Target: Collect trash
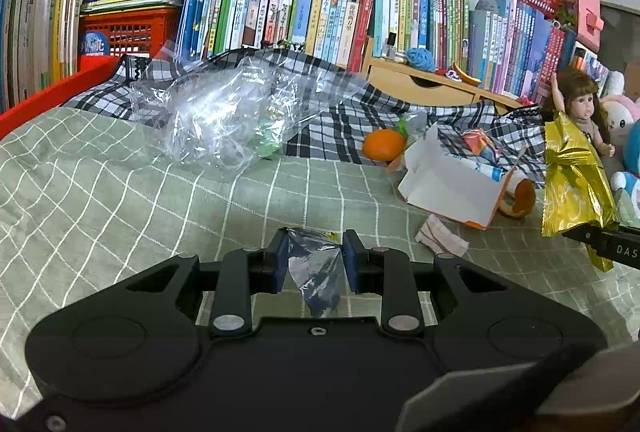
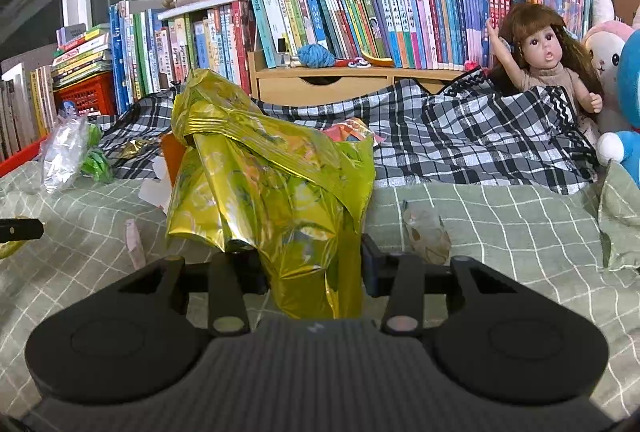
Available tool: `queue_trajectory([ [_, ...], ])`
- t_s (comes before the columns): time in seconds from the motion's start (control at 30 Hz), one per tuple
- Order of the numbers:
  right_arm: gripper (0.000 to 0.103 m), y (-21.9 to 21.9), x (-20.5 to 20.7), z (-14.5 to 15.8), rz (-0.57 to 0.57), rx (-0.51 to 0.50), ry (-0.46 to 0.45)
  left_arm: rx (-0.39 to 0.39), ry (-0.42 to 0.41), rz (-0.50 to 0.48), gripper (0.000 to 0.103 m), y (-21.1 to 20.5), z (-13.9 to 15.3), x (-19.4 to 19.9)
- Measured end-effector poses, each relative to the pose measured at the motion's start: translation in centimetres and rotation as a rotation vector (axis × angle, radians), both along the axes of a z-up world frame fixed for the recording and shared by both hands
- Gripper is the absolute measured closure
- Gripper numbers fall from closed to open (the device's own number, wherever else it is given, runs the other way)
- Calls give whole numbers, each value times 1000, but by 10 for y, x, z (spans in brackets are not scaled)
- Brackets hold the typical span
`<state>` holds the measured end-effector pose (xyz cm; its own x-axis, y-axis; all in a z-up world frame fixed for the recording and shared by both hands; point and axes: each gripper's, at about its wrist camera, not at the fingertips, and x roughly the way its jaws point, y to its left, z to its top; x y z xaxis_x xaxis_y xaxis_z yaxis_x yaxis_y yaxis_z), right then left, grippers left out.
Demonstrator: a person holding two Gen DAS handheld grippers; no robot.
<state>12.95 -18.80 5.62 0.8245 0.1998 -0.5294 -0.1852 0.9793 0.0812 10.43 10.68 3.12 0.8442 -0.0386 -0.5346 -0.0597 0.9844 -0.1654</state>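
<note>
Left tongs (image 1: 314,264) pinching clear wrapper (image 1: 316,272); right tongs (image 2: 314,268) clamped on gold bag (image 2: 272,183). Both grips should be kept firm until trash is binned.

Orange (image 1: 383,145) lies between plastic bag (image 1: 224,111) and carton (image 1: 452,183).

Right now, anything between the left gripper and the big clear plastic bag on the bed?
Nothing visible. Only bare green checked sheet lies between the left gripper and the clear plastic bag. The gripper already pinches a small clear wrapper.
</note>
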Motion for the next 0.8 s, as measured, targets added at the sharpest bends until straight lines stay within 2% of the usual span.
queue_trajectory([
  [0.3, 57, 2, -26, 8, 24, -11, 1, -4, -14, -11, 76, -6, 12, -28],
  [0.8, 56, 9, -95, 22, 84, -32, -2, 16, -37, -37, 76, -16, 29, -103],
])
